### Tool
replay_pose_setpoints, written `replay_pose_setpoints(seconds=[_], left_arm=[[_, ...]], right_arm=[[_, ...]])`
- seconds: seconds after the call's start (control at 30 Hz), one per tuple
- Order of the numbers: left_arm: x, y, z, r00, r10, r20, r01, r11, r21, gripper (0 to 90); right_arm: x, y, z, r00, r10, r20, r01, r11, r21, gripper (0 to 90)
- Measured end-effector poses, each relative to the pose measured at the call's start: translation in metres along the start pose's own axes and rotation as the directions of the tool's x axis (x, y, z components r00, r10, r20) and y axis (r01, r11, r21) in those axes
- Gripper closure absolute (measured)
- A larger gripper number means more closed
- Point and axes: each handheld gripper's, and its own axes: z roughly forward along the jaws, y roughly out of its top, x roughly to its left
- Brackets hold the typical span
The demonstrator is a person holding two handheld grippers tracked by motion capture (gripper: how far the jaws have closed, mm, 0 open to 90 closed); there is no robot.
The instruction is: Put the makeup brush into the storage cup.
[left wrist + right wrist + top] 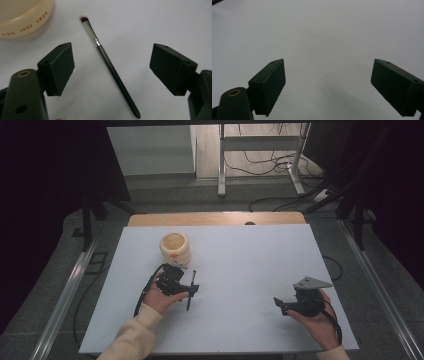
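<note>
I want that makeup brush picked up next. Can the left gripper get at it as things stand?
Probably yes. The left gripper is open, its fingers either side of the brush, which lies flat on the white table. Nothing sits between them; the cream pot stands clear.

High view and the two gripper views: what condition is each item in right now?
Makeup brush: flat on the table, between the open jaws, untouched.
Cream cup: upright, mouth open, contents not visible.
Left hand-held gripper: open, over the brush.
Right hand-held gripper: open, holding nothing.
</note>
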Motion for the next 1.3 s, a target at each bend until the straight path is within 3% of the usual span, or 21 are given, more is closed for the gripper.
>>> replay_pose_setpoints(seconds=[0.27, 0.43, 0.8, 1.3], left_arm=[[0.003, 0.005, 0.009, 0.9998, -0.011, 0.017, 0.010, 0.9994, 0.033, 22.2], [0.006, 0.007, 0.014, 0.9989, -0.039, 0.027, 0.038, 0.9983, 0.046, 24.2], [0.007, 0.010, 0.021, 0.9979, -0.048, 0.044, 0.044, 0.9957, 0.081, 27.2], [0.007, 0.012, 0.035, 0.9978, -0.055, 0.038, 0.050, 0.9907, 0.127, 41.0]], right_arm=[[0.000, 0.000, 0.000, 1.0000, 0.001, 0.001, -0.001, 1.000, 0.000, 12.6], [0.000, -0.001, 0.001, 1.0000, 0.000, 0.000, 0.000, 1.000, 0.007, 12.6], [0.000, -0.001, 0.001, 1.0000, 0.000, 0.003, 0.000, 1.000, 0.009, 12.6], [0.000, -0.001, 0.001, 1.0000, -0.005, -0.001, 0.005, 1.000, 0.008, 12.5]])
